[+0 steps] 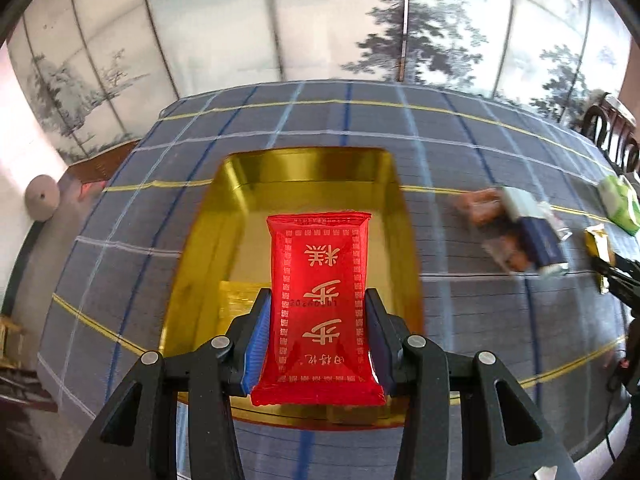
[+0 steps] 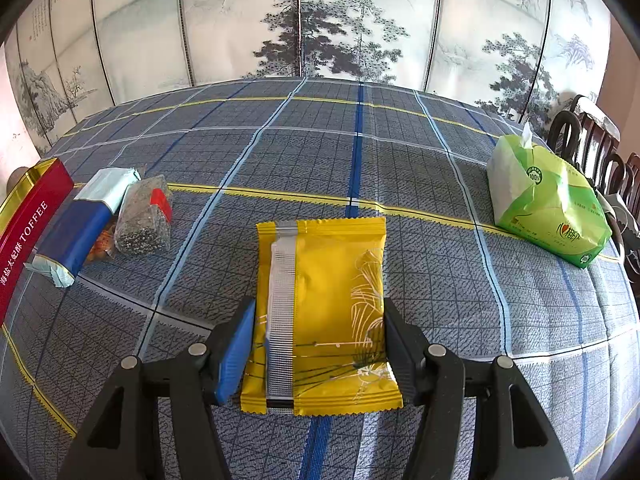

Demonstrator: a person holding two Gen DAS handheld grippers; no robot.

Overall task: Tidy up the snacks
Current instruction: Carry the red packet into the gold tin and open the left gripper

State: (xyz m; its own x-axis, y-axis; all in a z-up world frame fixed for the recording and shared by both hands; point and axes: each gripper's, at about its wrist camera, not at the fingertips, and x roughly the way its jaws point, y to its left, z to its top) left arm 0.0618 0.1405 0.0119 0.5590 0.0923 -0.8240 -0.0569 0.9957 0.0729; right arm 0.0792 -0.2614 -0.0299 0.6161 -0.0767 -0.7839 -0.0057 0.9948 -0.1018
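My left gripper (image 1: 318,308) is shut on a red snack packet (image 1: 318,304) with gold characters and holds it above an open gold tin (image 1: 236,184). A gold-wrapped item (image 1: 240,300) lies in the tin's near left part. My right gripper (image 2: 320,316) is shut on a yellow snack packet (image 2: 332,312), held flat just over the plaid tablecloth. Loose snacks lie to the left in the right wrist view: a blue and white packet (image 2: 86,220), a dark seed bar (image 2: 144,216) and an orange snack (image 2: 102,246) half hidden under them. They show blurred in the left wrist view (image 1: 516,232).
The tin's red side reads TOFFEE at the left edge (image 2: 28,236). A green tissue pack (image 2: 548,200) sits at the table's right; it also shows in the left wrist view (image 1: 620,204). Dark wooden chairs (image 2: 592,140) stand beyond it. A painted folding screen (image 2: 320,20) backs the table.
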